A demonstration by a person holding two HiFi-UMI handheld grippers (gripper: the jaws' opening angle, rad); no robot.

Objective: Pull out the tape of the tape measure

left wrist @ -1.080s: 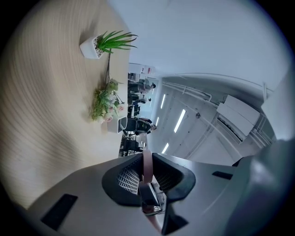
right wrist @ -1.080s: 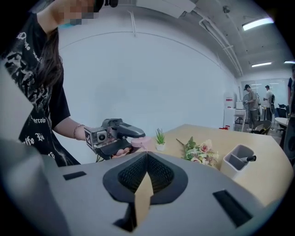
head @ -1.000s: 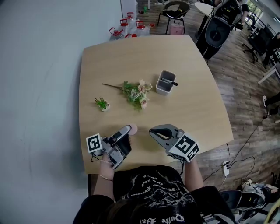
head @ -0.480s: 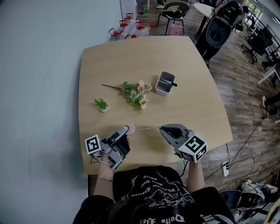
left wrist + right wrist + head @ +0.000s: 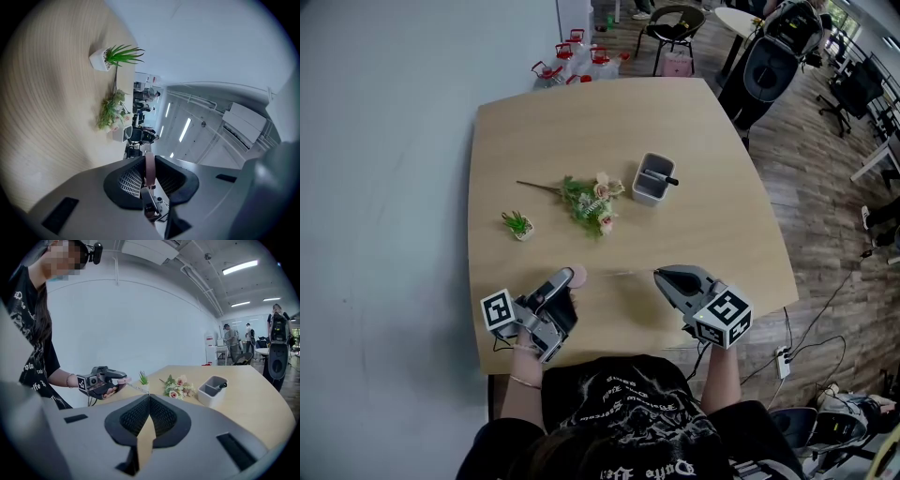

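Note:
A small round pink tape measure (image 5: 578, 275) is clamped between the jaws of my left gripper (image 5: 569, 278) near the table's front edge. In the left gripper view the pink case (image 5: 149, 169) stands on edge between the pads. A thin tape (image 5: 621, 274) runs from it to the right, to the tip of my right gripper (image 5: 658, 273), which is shut on the tape's end. The right gripper view shows the tape (image 5: 136, 388) stretching from its closed jaws across to the pink case (image 5: 123, 379) in the left gripper (image 5: 117, 379).
A bunch of artificial flowers (image 5: 592, 200), a tiny potted plant (image 5: 518, 223) and a grey pen holder (image 5: 654, 177) lie mid-table. The wooden table (image 5: 581, 122) ends just in front of the person. Water jugs (image 5: 577, 54) and a chair (image 5: 679, 25) stand beyond.
My right gripper has moved to the right, away from the left one, and the drawn-out tape between them has grown longer. The left gripper has barely moved.

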